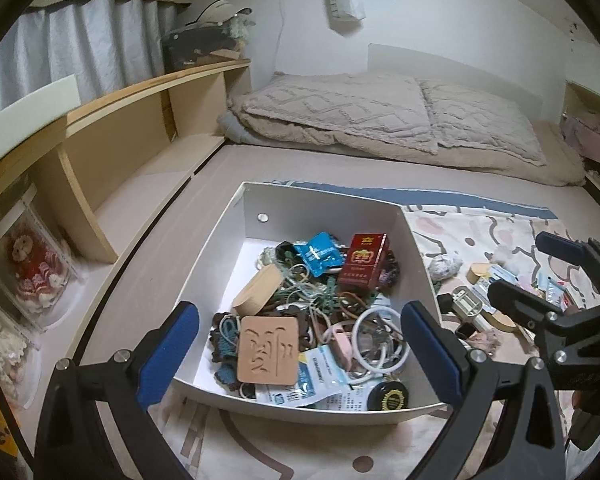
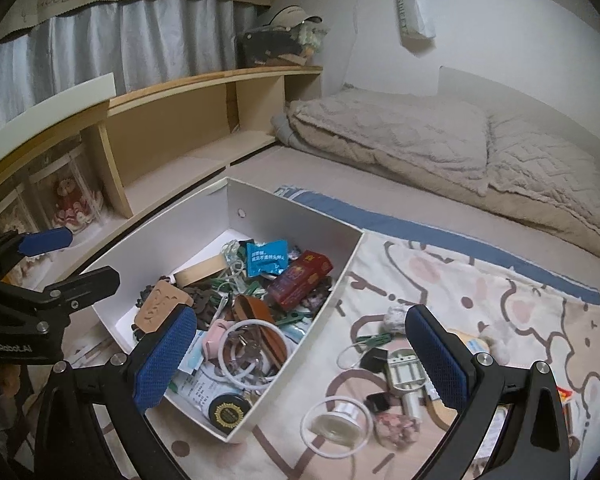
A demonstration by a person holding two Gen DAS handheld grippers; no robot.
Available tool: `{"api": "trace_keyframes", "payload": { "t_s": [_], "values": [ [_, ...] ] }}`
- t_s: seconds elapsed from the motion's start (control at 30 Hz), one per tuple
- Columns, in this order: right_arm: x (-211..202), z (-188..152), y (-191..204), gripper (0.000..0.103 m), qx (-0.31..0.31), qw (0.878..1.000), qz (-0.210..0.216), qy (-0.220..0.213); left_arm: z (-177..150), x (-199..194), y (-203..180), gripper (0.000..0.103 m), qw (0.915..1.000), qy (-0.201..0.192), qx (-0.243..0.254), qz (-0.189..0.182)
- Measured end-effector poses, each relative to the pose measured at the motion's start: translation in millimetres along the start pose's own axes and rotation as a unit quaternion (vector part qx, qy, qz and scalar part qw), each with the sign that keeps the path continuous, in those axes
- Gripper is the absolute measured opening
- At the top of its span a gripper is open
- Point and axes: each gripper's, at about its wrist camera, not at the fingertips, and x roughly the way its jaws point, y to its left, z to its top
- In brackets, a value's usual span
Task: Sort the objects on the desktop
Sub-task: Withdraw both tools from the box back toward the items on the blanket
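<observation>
Nearby, shelf and pillows flank the box.

You are working over a bed where a patterned blanket is lying under a white box and loose bits: a clear tape spool, a white ring, a crumpled wad.

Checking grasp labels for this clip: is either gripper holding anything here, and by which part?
Nothing is held. The left gripper and the right gripper both stand open and empty above the white box.
</observation>
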Motion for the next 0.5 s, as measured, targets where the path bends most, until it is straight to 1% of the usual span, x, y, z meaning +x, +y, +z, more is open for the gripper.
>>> {"api": "trace_keyframes", "payload": {
  "t_s": [0.2, 0.5],
  "values": [
    [-14, -5, -14, 0.103, 0.011, 1.000, -0.011, -0.004, 3, -8, -14, 0.102, 0.9998, -0.013, 0.008, -0.014],
    [-37, -16, -43, 0.103, 0.025, 0.999, -0.040, -0.013, 6, -10, -34, 0.102, 0.9990, -0.014, 0.019, -0.038]
  ]
}}
